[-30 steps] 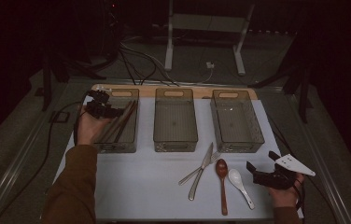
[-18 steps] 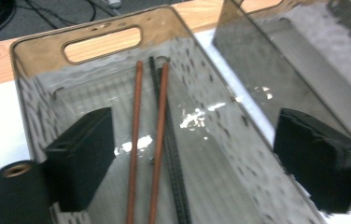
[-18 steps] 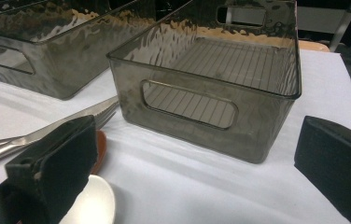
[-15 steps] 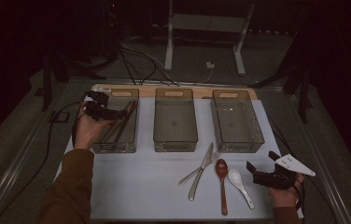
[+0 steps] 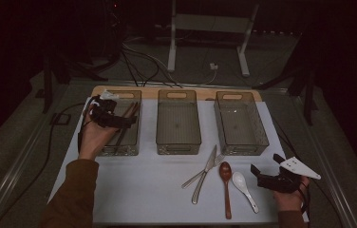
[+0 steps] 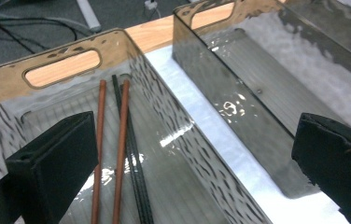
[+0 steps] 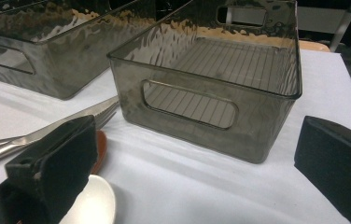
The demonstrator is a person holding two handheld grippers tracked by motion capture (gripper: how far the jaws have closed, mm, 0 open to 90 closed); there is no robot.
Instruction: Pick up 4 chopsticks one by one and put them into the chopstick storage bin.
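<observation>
My left gripper (image 5: 130,120) hovers over the left clear bin (image 5: 119,150), and its jaws have just been opening with nothing between them. Below it, two red-brown chopsticks (image 6: 121,140) and a black pair (image 6: 135,172) lie on the bin floor (image 6: 71,116). In the high view the chopsticks (image 5: 125,127) show beside the jaws. At the mat's near right, my right gripper (image 5: 257,175) rests open and empty. It points at the white spoon (image 5: 243,185) and the right bin (image 7: 201,107). From the left gripper view, the left gripper (image 6: 197,158) spans the bin wall.
The middle bin (image 5: 178,142) and right bin (image 5: 240,145) hold nothing. A knife (image 5: 205,173), a fork (image 5: 217,160) and a brown spoon (image 5: 225,183) lie on the white mat (image 5: 143,190). A wooden board edge (image 5: 148,89) runs behind the bins. Cables trail off the table's left side.
My left hand has drawn back a little toward the left and near side of the left bin. The right hand and the cutlery have not moved.
</observation>
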